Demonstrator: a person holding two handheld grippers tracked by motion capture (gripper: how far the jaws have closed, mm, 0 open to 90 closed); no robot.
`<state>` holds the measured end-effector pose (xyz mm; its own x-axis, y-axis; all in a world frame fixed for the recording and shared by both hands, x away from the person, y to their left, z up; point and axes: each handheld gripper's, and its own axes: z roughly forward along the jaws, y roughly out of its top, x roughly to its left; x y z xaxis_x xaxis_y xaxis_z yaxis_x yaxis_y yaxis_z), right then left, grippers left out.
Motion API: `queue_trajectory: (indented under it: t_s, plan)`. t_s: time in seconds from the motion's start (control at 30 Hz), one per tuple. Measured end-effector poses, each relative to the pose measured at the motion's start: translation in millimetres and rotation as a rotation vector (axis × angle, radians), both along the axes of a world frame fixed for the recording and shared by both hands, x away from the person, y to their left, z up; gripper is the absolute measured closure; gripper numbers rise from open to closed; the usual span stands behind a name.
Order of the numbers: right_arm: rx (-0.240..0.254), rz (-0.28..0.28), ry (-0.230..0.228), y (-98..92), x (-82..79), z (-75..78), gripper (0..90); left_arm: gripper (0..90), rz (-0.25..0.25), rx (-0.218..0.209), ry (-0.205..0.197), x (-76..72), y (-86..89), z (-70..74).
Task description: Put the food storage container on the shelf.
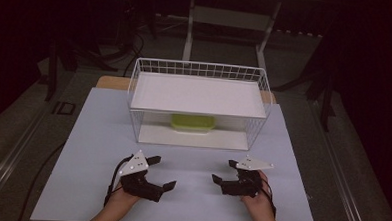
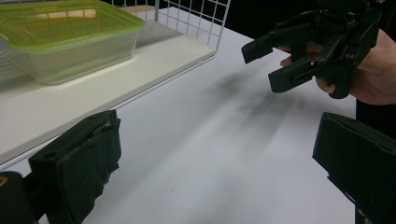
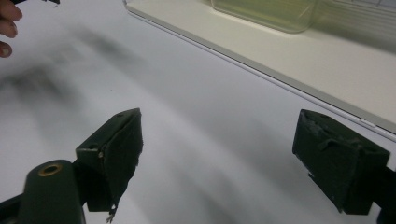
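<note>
Yellow-green and see-through, the lidded plastic container (image 1: 193, 122) is the thing nearest my jaws. Its lid is a brighter lime, its walls are clear and rounded at the corners, and I cannot tell whether anything lies inside. In the high view it sits at the centre of the frame, on the lower shelf of the white wire rack (image 1: 258, 78), under the rack's flat white upper board. In my left gripper view it fills the upper left corner (image 2: 65, 37); in my right gripper view its lower edge shows along the top, right of centre (image 3: 266, 11).

I count one container, one wire rack with two shelves, one pale table (image 1: 97, 151), and two grippers, one in each of my hands.

My left gripper (image 1: 154, 173) lies low in the high view, left of centre, just above the table. Its jaws are spread wide, one pad at the lower left of its own view and the other at the lower right, with bare table between them; they hold nothing and touch nothing. My right gripper (image 1: 223, 171) lies low and right of centre in the high view, and shows in the upper right of the left gripper view (image 2: 268, 65). Its jaws gape just as wide and are empty too. Both grippers stay well apart from the container.
</note>
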<state>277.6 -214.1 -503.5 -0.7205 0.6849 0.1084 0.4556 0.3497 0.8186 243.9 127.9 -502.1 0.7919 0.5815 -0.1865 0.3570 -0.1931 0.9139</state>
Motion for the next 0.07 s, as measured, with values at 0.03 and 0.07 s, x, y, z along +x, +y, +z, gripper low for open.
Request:
queue_trajectory:
  t_s: [0.03,0.07]
  plan:
    - [0.0,0.0,0.0,0.0,0.0,0.0,16.0,1.7,0.0,0.0,0.0,0.0,0.0,0.0]
    - [-0.002,0.0,-0.004,0.0,0.1,0.3,16.0,1.6,0.001,0.0,-0.001,-0.1,0.4,-0.2]
